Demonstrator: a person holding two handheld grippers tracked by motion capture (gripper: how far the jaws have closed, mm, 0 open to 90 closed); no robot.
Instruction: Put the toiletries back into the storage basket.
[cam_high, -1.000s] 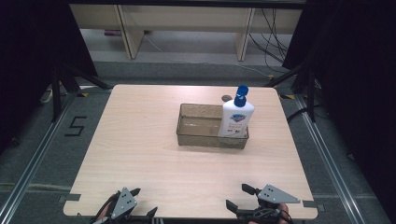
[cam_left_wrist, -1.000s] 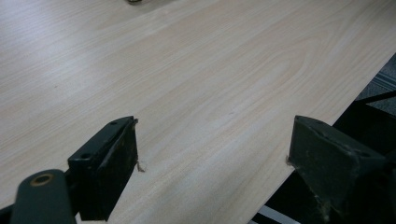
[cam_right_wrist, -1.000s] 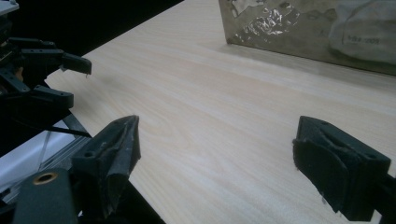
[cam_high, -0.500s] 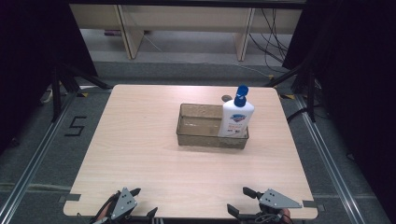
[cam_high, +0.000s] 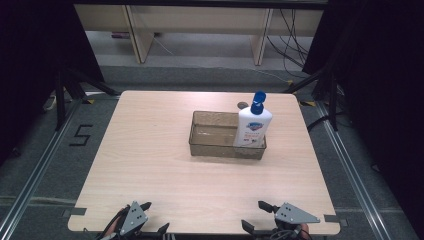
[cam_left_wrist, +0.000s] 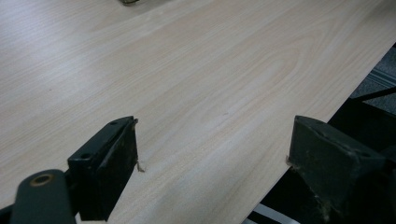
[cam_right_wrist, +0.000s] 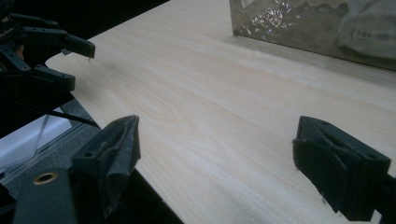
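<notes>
Light wood table (cam_high: 160, 165), square-ish, on grey carpet floor (cam_high: 45, 170) with metal rails along both sides. Black "5" marking (cam_high: 80, 135) taped on floor left of table.

Clear brownish plastic bin (cam_high: 212, 135) sits right of table centre, toward far half. White soap bottle (cam_high: 252, 126) with blue flip cap stands upright inside bin, at its right end, against the right wall. Small dark round item (cam_high: 242, 105) on table just behind bin, too small to identify. Rest of bin looks empty.

Left gripper (cam_high: 152, 220) at near edge of table, left of middle, grey plate on top, tips over table edge. Jaws spread wide, holding nothing. In left gripper view, gripper (cam_left_wrist: 212, 158) hovers over bare wood near table corner, one jaw over the wood, other past the table edge; gap between jaws open and empty.

Right gripper (cam_high: 257, 217) at near edge, right of middle, grey three-cornered plate on top. Jaws spread wide, nothing between. In right gripper view, gripper (cam_right_wrist: 217, 149) looks across table toward bin (cam_right_wrist: 299, 28) at upper right, bottle (cam_right_wrist: 369, 28) blurred through bin wall. Left gripper (cam_right_wrist: 74, 65) seen at upper left of that view, jaws apart.

Both grippers well apart from bin and bottle, and apart from each other. Wooden shelving (cam_high: 200, 25) and loose cables (cam_high: 295, 35) beyond far edge of table.
</notes>
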